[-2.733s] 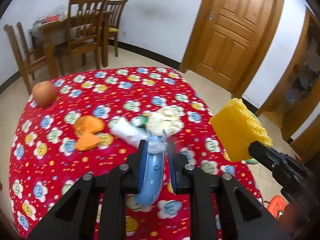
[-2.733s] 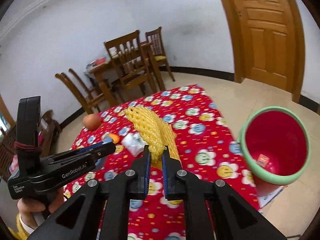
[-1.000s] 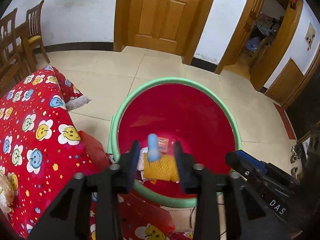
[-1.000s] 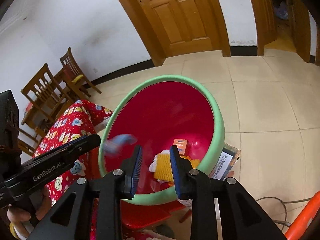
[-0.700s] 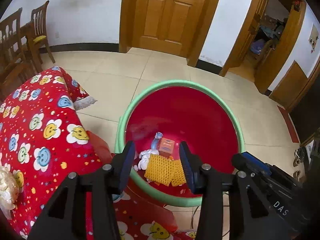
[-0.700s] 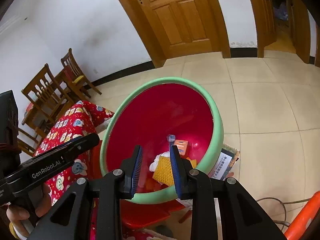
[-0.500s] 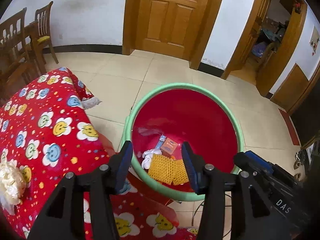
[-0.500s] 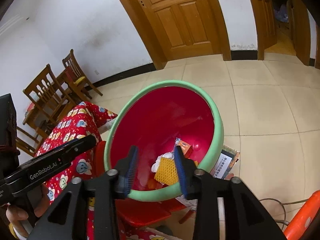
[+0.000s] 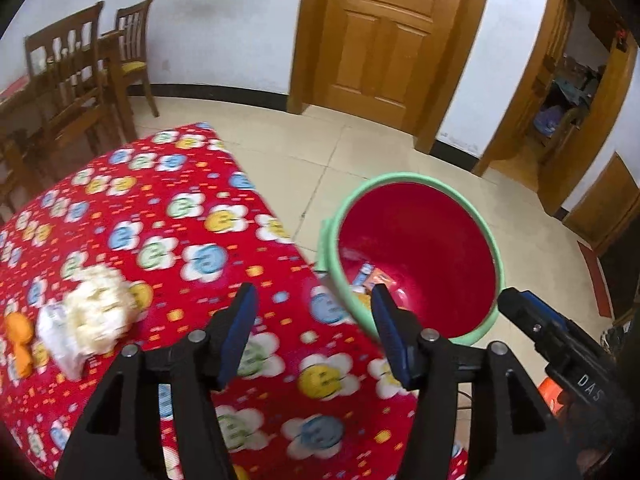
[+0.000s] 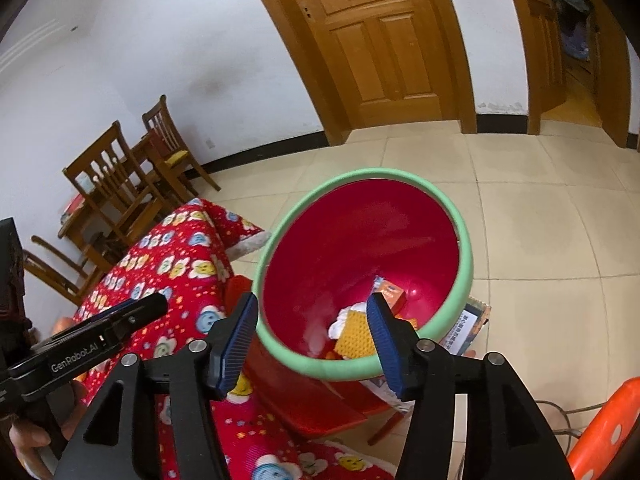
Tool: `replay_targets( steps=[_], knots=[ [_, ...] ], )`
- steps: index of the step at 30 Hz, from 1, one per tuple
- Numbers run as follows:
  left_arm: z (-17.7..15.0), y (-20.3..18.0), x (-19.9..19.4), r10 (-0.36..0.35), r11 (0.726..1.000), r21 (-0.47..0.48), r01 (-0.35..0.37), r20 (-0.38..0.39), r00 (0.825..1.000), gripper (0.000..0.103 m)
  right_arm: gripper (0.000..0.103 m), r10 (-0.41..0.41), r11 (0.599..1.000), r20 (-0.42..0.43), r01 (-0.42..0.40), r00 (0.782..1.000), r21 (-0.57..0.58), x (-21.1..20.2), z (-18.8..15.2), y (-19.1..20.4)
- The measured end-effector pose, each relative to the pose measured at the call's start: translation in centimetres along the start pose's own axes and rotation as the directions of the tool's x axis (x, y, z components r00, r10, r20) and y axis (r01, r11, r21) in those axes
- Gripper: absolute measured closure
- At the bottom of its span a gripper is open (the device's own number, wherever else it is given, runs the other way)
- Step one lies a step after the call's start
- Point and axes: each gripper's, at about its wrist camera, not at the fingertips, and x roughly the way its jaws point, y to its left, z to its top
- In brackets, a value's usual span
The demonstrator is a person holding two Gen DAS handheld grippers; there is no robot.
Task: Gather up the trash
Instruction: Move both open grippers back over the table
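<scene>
Both tools carry nothing: the left gripper (image 9: 314, 328) and the right gripper (image 10: 310, 338) have just been opening, their blue-padded jaws standing well apart with no object between them. Beyond the right gripper's tips sits a red bin with a green rim (image 10: 464, 264), holding a yellow foam net (image 10: 354, 336), a small orange box (image 10: 394, 295) and a white scrap (image 10: 345, 314). The left gripper hangs over the red flowered tablecloth (image 9: 172, 216), the bin just off its right side. Left of that gripper, three pieces lie on the cloth: a crumpled cream wad (image 9: 98, 308), a white wrapper (image 9: 60, 340) touching it, and orange peel (image 9: 18, 334) farther out.
</scene>
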Motion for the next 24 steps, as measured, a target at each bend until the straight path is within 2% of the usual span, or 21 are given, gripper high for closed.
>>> replay_targets(
  steps=[3,12,24],
  knots=[
    [-0.5,1.1,-1.3,0.026,1.0,-0.014,-0.025,0.008,1.0,0.043,0.04,0.011,1.0,0.001,-0.011,1.0,-0.016,-0.3,-0.2,1.0],
    [-1.6,5.9,-5.2,0.114,0.991,-0.077,-0.11,0.04,0.993,0.043,0.039,0.046,0.996,-0.012,-0.047,0.999,-0.079,-0.9,-1.1,4.6],
    [-2.8,12.3,-9.1,0.232,0.963,-0.153,-0.222,0.053,0.971,0.043,0.039,0.105,0.981,-0.037,-0.11,0.994,-0.159,-0.7,-2.0,10.6]
  ],
)
